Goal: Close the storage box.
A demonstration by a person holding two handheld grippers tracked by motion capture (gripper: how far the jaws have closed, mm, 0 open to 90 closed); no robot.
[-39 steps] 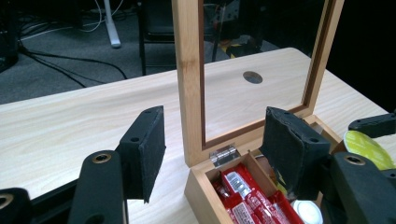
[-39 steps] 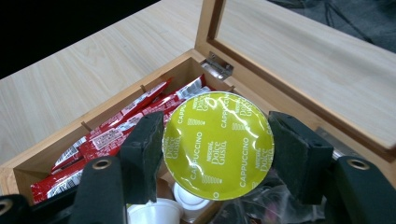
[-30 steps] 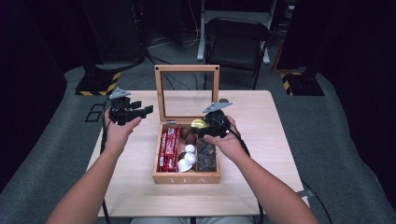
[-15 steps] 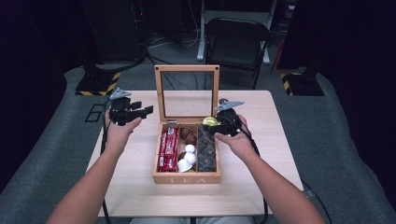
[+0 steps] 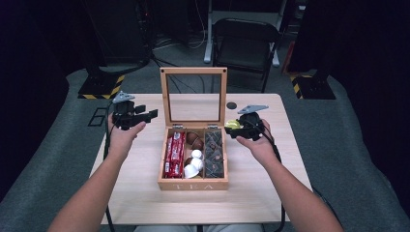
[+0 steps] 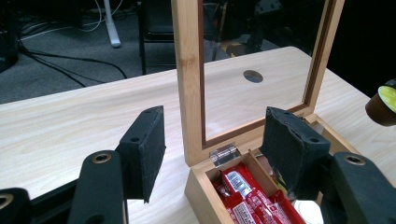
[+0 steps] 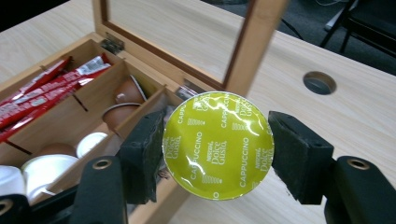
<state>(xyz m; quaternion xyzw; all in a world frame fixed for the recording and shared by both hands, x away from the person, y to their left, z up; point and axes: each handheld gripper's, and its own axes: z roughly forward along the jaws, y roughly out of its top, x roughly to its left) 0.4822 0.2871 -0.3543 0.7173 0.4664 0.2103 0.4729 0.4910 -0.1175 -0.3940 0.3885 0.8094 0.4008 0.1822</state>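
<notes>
We see pale matt wood box (image 5: 193,182), glass lid pane (image 5: 195,96); glossy foil capsule (image 7: 218,145); shiny red wrappers (image 6: 247,193); matt black rubbery pads (image 6: 148,147).

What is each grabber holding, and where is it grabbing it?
The right gripper holds a yellow-lidded coffee capsule, its jaws pressing the capsule's opposite sides at the rim. The left gripper holds nothing; its jaws stand open.
</notes>
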